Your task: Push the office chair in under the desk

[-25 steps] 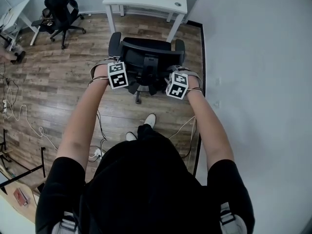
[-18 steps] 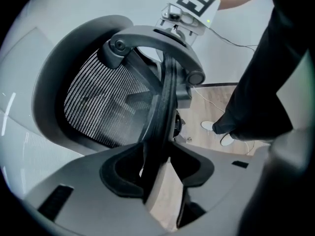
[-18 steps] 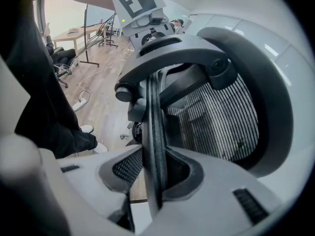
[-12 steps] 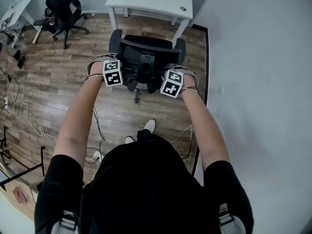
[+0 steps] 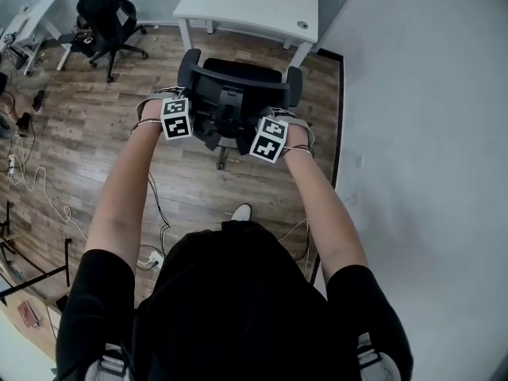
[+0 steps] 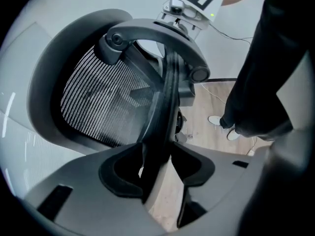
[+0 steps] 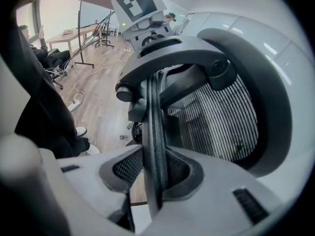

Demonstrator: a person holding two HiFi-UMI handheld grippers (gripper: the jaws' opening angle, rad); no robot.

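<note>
left gripper (image 6: 157,170) straddles the back edge of the chair (image 5: 238,82); its jaws have just eased wider, and a gap shows beside one pad, so the hold is loose. right gripper (image 7: 153,167) is narrow, both pads pinching the same back edge at the other side. in the head view the chair sits on the floor (image 5: 79,133) with its seat at the near edge of the desk (image 5: 246,6), which is at 12 o'clock. wall (image 5: 429,133) at 3 o'clock; other chair (image 5: 103,10) at 10 o'clock.
</note>
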